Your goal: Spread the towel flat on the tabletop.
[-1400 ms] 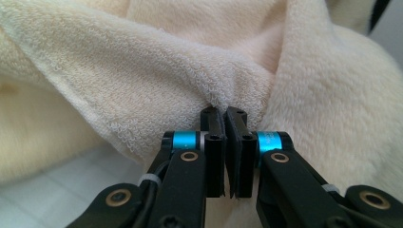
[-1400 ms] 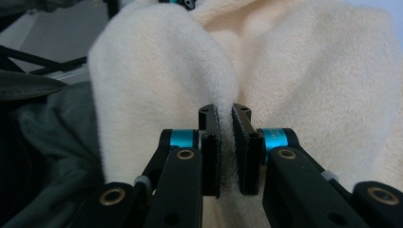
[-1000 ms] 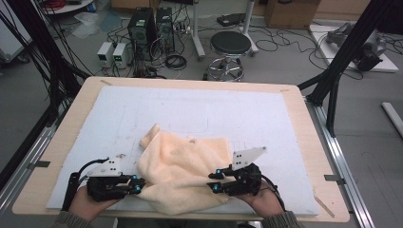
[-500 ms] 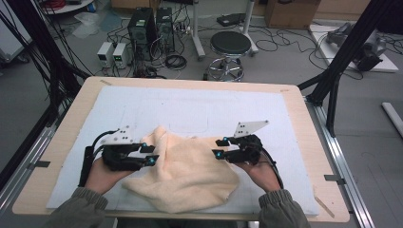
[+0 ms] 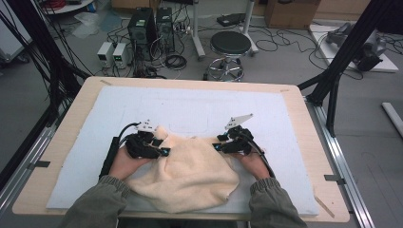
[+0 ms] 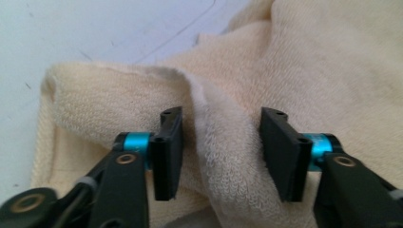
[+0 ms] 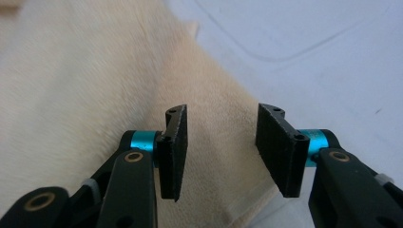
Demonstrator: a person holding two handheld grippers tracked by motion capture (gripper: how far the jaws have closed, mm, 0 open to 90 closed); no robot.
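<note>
Towel is what the work is about: a soft cream cloth, bunched and wrinkled, lying on the near half of the white mat, between the two hands. Its far edge reaches up to both grippers, and its near edge sits close to the near side of the mat.

At the towel's left far corner the left gripper is placed. Its jaws have just been opening and are now spread, with a raised fold of cloth between them, but the pads are not pressed on it. At the right far edge the right gripper is placed. Its jaws have also just been opening and are spread above the towel's edge, with nothing pinched.

It looks like the far corners are being let go or picked anew. For a good grip, each gripper should be pushed a little deeper so only one layer of edge is caught, then closed firmly. Both sides should be pulled evenly, so the cloth is laid flat without new wrinkles.

The mat rests on a wooden table.
</note>
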